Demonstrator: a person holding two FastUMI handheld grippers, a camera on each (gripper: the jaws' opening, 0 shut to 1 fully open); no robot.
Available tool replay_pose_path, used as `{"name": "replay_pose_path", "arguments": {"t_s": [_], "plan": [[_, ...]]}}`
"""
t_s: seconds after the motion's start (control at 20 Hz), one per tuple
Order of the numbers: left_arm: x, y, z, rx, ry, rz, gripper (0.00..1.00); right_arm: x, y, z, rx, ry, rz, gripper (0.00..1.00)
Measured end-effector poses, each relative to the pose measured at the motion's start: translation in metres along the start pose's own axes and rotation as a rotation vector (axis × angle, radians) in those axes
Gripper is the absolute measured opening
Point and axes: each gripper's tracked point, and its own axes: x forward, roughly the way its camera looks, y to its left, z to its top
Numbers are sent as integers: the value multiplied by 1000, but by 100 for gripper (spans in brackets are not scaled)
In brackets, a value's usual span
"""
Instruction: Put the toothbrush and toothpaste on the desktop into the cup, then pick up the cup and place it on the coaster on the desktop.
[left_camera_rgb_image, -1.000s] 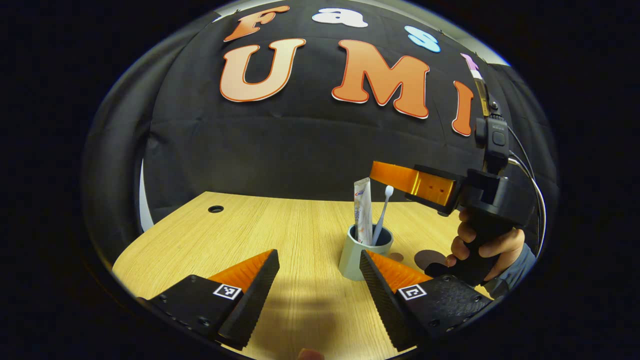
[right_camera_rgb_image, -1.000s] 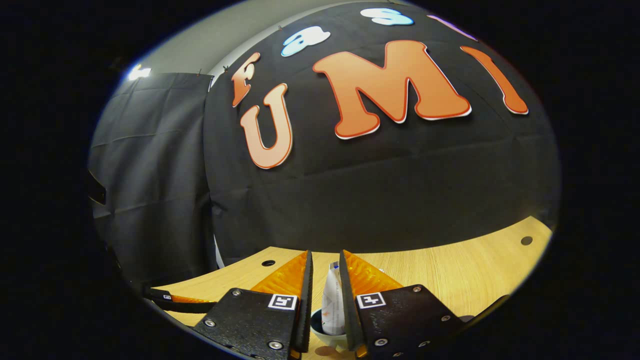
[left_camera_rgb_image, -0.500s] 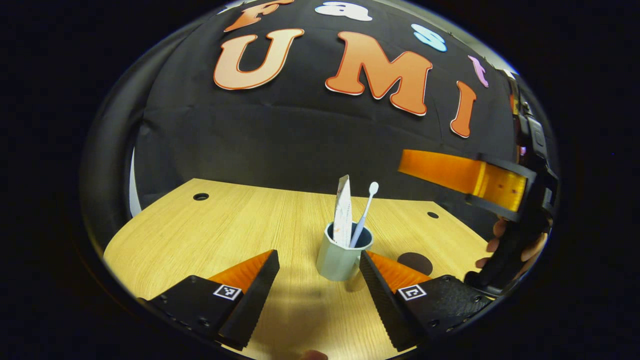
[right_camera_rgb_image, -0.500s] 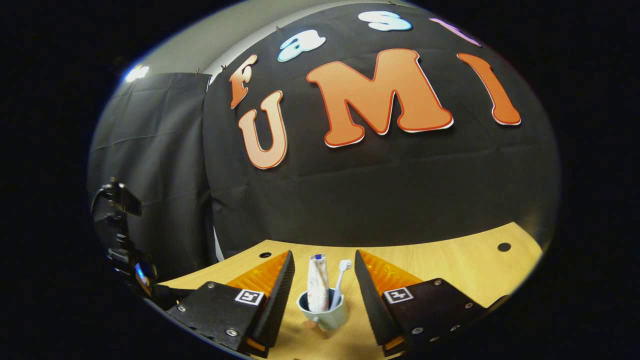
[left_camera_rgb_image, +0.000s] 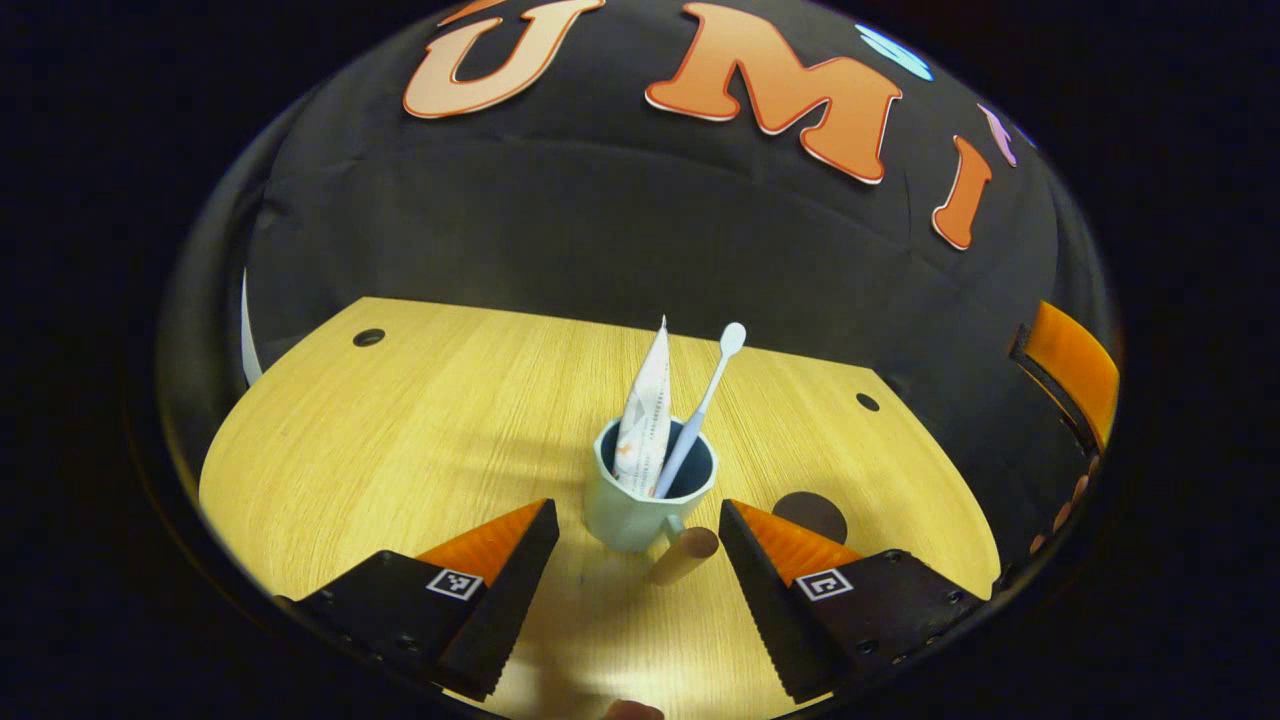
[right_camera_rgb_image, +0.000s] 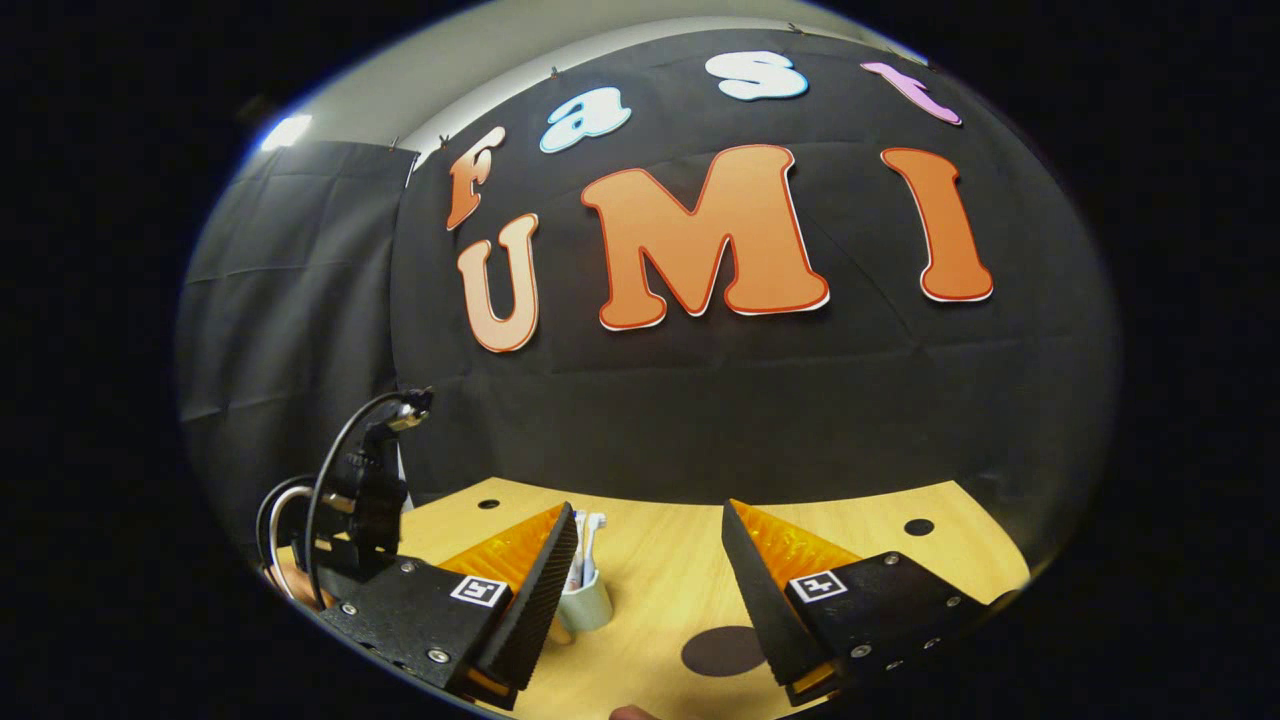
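We see a booth lit from overhead, a lamp (right_camera_rgb_image: 287, 131) glaring at the upper left in the right gripper view. The wooden desktop (left_camera_rgb_image: 420, 430) glows warm and bright, with a pale hot spot near its front edge between the left gripper's fingers (left_camera_rgb_image: 500, 560). Soft shadows fall beside the cup (left_camera_rgb_image: 640, 500). Fisheye distortion bends the desk's edges into curves. Focus is crisp at centre, softening and darkening toward the rim.

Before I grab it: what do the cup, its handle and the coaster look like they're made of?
Cup: pale green, smooth and matte with a dark inside, likely ceramic or plastic; I can't tell which. Its handle: a tan, rounded peg, wood-like in colour. Coaster: a flat, dark brown disc with no shine, maybe leather, felt or cork.
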Motion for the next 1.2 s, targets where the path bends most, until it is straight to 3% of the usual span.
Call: {"name": "replay_pose_path", "arguments": {"t_s": [0.25, 0.75, 0.9, 1.0, 1.2], "plan": [[17, -13, -3, 11, 137, 40, 97, -23, -27, -17, -76, 14, -4, 87], [38, -23, -29, -14, 394, 149, 94, -38, -71, -35, 3, 59, -9, 87], [38, -16, -31, -51, 424, 179, 88, -35, -74, -46, 55, 83, -2, 87], [43, -10, -37, -53, 441, 201, 75, -35, -75, -55, 78, 102, -2, 87], [38, -12, -42, -62, 474, 214, 59, -39, -77, -61, 92, 111, -14, 87]]}}
